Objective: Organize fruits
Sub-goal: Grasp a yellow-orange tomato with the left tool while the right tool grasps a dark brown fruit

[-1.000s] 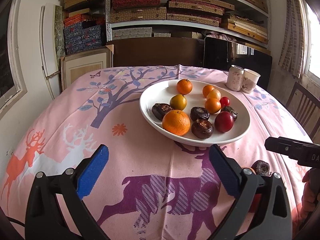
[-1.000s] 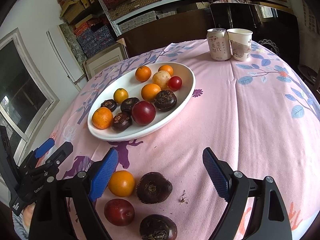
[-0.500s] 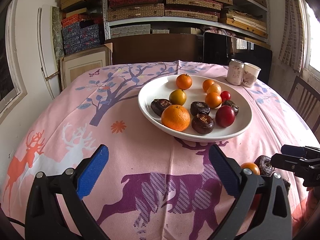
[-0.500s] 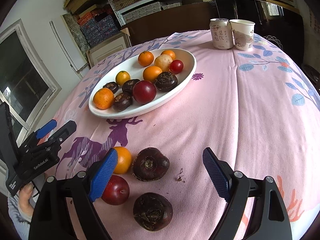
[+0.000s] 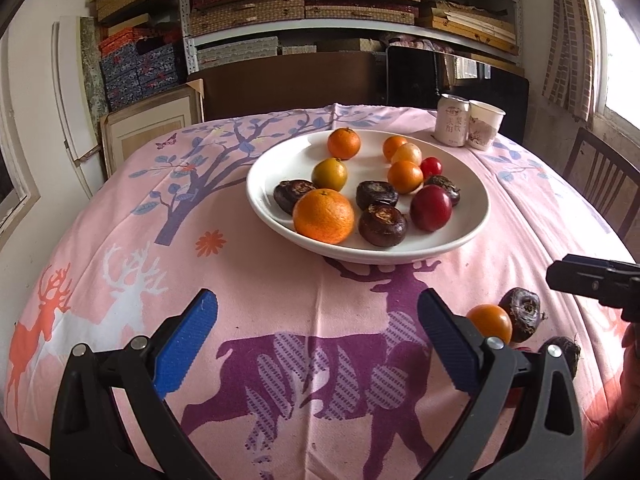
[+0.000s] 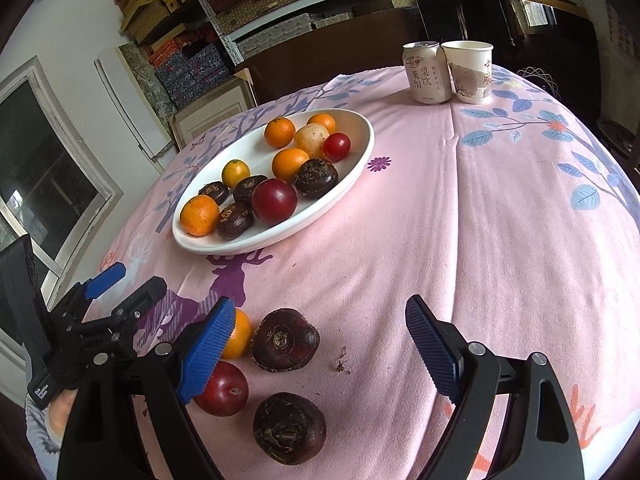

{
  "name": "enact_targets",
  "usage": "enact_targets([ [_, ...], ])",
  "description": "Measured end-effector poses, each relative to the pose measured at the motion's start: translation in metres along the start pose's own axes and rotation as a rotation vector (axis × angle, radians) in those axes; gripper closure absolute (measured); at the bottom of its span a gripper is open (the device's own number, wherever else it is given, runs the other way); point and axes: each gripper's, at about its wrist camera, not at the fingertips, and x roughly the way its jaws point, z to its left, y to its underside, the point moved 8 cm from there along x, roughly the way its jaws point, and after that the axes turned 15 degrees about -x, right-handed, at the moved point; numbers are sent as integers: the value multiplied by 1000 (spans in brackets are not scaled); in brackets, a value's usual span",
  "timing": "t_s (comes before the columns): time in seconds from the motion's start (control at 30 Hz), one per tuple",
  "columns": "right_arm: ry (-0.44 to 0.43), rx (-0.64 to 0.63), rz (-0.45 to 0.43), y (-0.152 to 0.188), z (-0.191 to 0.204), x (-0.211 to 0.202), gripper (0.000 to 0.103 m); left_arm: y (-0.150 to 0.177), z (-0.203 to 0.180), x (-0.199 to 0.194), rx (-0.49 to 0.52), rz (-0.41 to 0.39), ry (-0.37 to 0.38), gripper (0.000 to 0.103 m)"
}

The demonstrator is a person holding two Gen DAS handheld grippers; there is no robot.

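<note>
A white plate holds several oranges, dark water chestnuts and red fruits. On the cloth lie a small orange, a red plum and two water chestnuts; one chestnut shows in the left wrist view. My right gripper is open and empty, low over these loose fruits, the upper chestnut between its fingers. My left gripper is open and empty over bare cloth, left of the loose fruits; it also shows in the right wrist view.
A drink can and a paper cup stand at the table's far side. A pink patterned cloth covers the round table. A chair stands at the right, shelves with boxes behind.
Both grippers have pulled back toward the near edge. The loose fruits now lie further in between the right gripper's fingers. Both stay open.
</note>
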Motion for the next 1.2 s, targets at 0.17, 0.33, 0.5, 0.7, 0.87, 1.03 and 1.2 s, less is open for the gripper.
enact_targets([
  [0.17, 4, 25, 4, -1, -5, 1, 16, 8, -28, -6, 77, 13, 89, 5],
  [0.33, 1, 58, -3, -2, -11, -1, 16, 19, -60, -10, 159, 25, 177, 5],
  [0.5, 2, 61, -1, -2, -11, 0, 16, 26, -60, 5, 179, 90, 140, 4],
  [0.7, 0, 64, -5, -2, -12, -1, 16, 11, -4, 6, -13, 91, 60, 5],
  [0.87, -3, 51, -19, -3, -9, -4, 16, 18, -18, 2, 9, 109, 141, 5],
  [1.03, 6, 33, -21, -4, -7, -4, 16, 24, -36, 9, 133, 103, 88, 5],
  [1.2, 12, 11, -13, -3, -4, -2, 15, 29, -41, 19, 143, 171, 129, 53],
])
